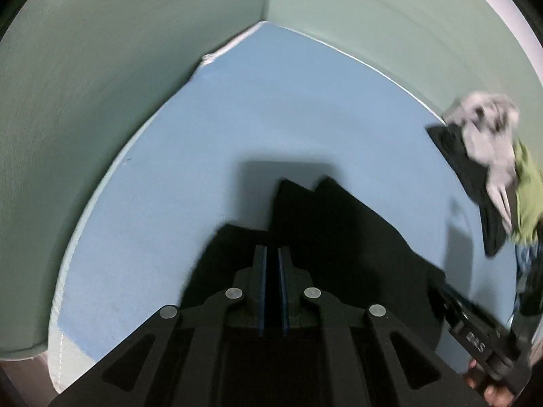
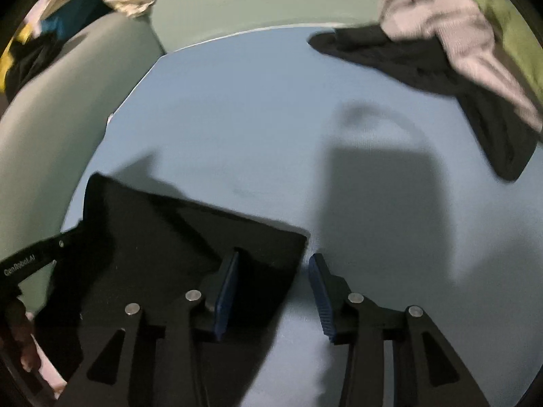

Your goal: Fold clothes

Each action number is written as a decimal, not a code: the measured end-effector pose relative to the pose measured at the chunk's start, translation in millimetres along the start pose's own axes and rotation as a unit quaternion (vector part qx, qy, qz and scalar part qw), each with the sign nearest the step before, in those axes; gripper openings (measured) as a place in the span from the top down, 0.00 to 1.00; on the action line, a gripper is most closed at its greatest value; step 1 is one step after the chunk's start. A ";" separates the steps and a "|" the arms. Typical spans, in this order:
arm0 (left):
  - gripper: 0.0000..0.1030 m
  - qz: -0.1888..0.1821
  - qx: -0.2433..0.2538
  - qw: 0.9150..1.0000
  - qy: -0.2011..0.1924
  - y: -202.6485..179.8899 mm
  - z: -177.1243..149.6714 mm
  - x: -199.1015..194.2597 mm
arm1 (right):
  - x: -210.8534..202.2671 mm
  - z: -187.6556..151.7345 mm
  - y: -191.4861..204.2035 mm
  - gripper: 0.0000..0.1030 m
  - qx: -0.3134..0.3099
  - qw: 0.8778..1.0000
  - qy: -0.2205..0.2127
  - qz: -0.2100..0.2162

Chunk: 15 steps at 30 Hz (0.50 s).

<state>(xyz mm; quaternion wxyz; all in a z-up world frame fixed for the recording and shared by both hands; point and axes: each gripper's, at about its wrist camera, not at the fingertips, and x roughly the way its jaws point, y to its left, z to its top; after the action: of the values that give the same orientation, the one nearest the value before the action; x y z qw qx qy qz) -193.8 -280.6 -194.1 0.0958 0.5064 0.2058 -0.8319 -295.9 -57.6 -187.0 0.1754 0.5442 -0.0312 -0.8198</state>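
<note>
Nearest the right wrist camera, the right gripper (image 2: 275, 291) stands open over the edge of a black garment (image 2: 176, 237) lying on the blue sheet (image 2: 271, 118). The left gripper (image 1: 272, 271) is pinched closed over the same dark cloth. Farther back, a pile of clothes (image 2: 458, 44) lies by the green wall (image 1: 101, 68).

Both views are dim and cool-toned, with the light falling from above and behind the cameras. It throws broad, soft-edged shadows onto the blue counter (image 2: 258, 108): one block-shaped shadow sits near the middle in the left wrist view, and a taller one stands toward the right side in the right wrist view. Motion blur smears the pile of clothes (image 1: 495, 156) at the counter's far right edge. Fisheye distortion bows the counter's edges, and black vignetting fills the corners. No glare shows anywhere.
</note>
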 end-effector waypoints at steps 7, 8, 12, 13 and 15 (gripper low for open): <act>0.92 0.066 -0.087 0.994 -0.006 52.7 -21.1 -34.1 | -33.7 -19.4 1.9 0.68 0.016 0.997 -0.036 -0.060; 0.92 0.064 -0.089 0.994 -0.001 57.8 -30.1 -41.1 | -42.0 -24.4 3.2 0.70 0.009 0.997 -0.044 -0.069; 0.91 0.097 0.023 0.995 -0.009 21.8 -71.4 -63.6 | -59.2 -55.5 30.3 0.70 -0.041 0.996 -0.005 0.084; 0.91 0.112 0.045 0.993 -0.011 14.0 -80.7 -66.3 | -58.9 -66.5 41.1 0.71 -0.063 0.993 0.013 0.103; 0.91 0.127 0.059 0.990 -0.012 11.7 -88.5 -66.1 | -59.6 -82.8 54.1 0.70 -0.100 0.991 0.010 0.083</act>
<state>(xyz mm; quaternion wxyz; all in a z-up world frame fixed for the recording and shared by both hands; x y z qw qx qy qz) -87.5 -255.4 -174.3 0.1733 0.5234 0.0894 -0.8294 -186.7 -77.5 -155.0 0.2971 0.5275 0.0076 -0.7959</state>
